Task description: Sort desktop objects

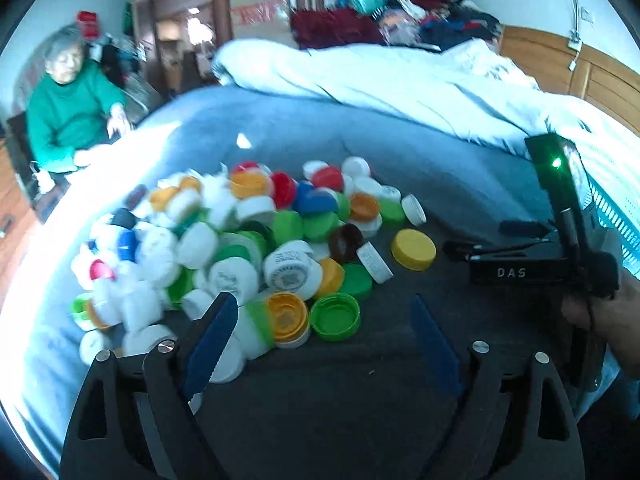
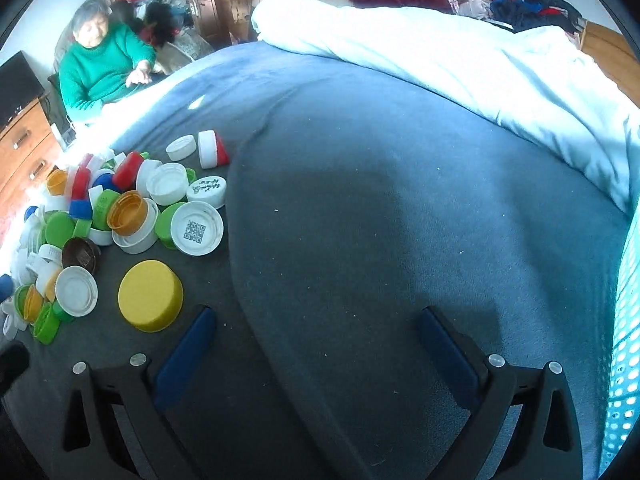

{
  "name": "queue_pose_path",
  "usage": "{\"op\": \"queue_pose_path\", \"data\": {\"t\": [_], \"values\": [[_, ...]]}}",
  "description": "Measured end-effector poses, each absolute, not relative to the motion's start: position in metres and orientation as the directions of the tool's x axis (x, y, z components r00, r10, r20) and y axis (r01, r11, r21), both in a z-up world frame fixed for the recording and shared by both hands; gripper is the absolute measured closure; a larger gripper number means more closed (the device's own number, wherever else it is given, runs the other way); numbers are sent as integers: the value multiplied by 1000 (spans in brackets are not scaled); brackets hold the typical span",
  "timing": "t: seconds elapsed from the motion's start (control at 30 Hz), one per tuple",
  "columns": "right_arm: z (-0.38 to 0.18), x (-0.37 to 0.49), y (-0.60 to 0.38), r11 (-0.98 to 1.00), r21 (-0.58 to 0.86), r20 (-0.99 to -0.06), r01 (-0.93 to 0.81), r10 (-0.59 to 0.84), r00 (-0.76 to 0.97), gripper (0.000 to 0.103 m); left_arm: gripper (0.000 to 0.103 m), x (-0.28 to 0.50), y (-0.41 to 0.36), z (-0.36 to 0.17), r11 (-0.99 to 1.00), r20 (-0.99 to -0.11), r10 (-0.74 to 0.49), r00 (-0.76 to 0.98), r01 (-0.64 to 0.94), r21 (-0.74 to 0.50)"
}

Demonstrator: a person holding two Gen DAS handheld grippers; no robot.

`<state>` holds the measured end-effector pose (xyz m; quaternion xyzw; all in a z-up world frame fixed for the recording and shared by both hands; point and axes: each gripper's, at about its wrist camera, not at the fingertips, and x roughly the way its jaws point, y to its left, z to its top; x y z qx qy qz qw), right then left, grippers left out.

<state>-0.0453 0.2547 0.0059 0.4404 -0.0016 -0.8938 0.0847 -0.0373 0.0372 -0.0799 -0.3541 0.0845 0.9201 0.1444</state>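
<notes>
A pile of plastic bottle caps (image 1: 248, 240) in white, green, orange, red and blue lies on a grey-blue blanket (image 1: 360, 380). My left gripper (image 1: 322, 332) is open and empty, its left finger (image 1: 212, 340) at the pile's near edge beside an orange cap (image 1: 286, 316) and a green cap (image 1: 335, 316). A large yellow cap (image 1: 413, 249) lies apart at the right of the pile. My right gripper (image 2: 316, 340) is open and empty over bare blanket, with the yellow cap (image 2: 151, 295) just left of its left finger (image 2: 188, 352). The right gripper also shows in the left wrist view (image 1: 520, 256).
A white duvet (image 2: 460, 64) is bunched at the back of the bed. A turquoise perforated basket (image 2: 624, 340) stands at the right edge. A person in a green sweater (image 2: 104, 68) sits at the far left beside wooden drawers (image 2: 24, 148).
</notes>
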Motion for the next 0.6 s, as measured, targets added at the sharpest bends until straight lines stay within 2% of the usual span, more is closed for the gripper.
{"op": "queue_pose_path", "data": {"t": [0.13, 0.4, 0.53, 0.6], "values": [[4, -43, 257, -985, 89, -785, 150, -162, -598, 0, 18, -15, 27, -74, -953, -642, 202, -739, -301, 46], [3, -44, 255, -986, 77, -786, 150, -153, -598, 0, 17, -35, 31, -118, -963, -727, 162, -667, -268, 32], [3, -47, 255, -986, 76, -787, 150, -152, -598, 0, 4, -64, 39, -120, -974, -733, 140, -666, -225, 18], [3, -46, 255, -986, 75, -787, 150, -151, -598, 0, 2, -75, 46, -122, -976, -762, 121, -636, -216, 25]]}}
